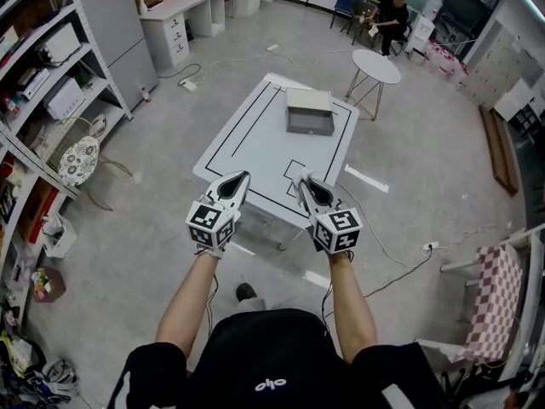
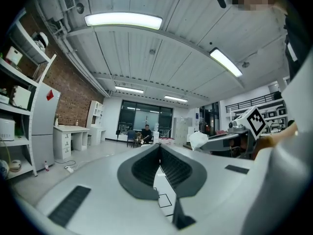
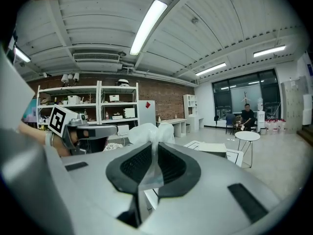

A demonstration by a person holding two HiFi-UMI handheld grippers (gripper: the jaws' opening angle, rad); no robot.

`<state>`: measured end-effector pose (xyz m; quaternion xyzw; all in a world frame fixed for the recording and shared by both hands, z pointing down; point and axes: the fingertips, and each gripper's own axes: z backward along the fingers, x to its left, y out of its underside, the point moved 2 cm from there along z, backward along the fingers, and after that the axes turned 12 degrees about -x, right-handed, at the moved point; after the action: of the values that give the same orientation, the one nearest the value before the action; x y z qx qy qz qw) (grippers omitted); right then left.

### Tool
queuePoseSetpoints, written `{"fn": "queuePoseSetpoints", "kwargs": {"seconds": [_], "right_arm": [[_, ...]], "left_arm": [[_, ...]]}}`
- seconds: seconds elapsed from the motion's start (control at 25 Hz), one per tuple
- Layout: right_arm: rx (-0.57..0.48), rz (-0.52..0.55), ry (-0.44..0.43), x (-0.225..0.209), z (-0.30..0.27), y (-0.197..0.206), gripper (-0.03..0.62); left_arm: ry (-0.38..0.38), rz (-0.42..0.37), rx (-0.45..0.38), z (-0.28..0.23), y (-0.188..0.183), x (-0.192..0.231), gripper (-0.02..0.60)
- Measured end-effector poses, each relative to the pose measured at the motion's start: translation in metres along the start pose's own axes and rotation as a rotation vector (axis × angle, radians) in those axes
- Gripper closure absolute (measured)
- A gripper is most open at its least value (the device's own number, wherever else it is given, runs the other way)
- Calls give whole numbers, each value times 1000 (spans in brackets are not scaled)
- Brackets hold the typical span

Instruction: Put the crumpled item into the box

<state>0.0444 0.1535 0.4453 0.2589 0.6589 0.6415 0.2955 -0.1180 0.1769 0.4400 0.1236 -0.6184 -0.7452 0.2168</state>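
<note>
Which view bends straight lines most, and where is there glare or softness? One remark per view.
Head view: even light, sharp, table edges only mildly bowed. Left gripper view: strong fisheye, dark corners, ceiling lamp blown white. Right gripper view: same fisheye; crumpled item close to the lens, slightly soft.

You see crumpled item (image 3: pixel 146 131): translucent white | your right tool (image 3: pixel 154 148): grey, black ribbed pads (image 3: pixel 132 168) | box (image 1: pixel 309 112): grey | table (image 1: pixel 247 139): white, black outlines

White table (image 1: pixel 255 135), grey box (image 1: pixel 309 112) (far end), apparently open
</note>
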Motion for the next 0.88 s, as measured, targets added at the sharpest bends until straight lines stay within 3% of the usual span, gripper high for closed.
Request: {"fn": "queuePoseSetpoints", "kwargs": {"seconds": [0.52,0.88], "right_arm": [[14,7,49,-23,-43,1,547],[-14,-11,67,-69,-101,4,547]], "left_arm": [[27,29,-1,-28,11,46,574],[62,4,26,-89,24,86,574]]}}
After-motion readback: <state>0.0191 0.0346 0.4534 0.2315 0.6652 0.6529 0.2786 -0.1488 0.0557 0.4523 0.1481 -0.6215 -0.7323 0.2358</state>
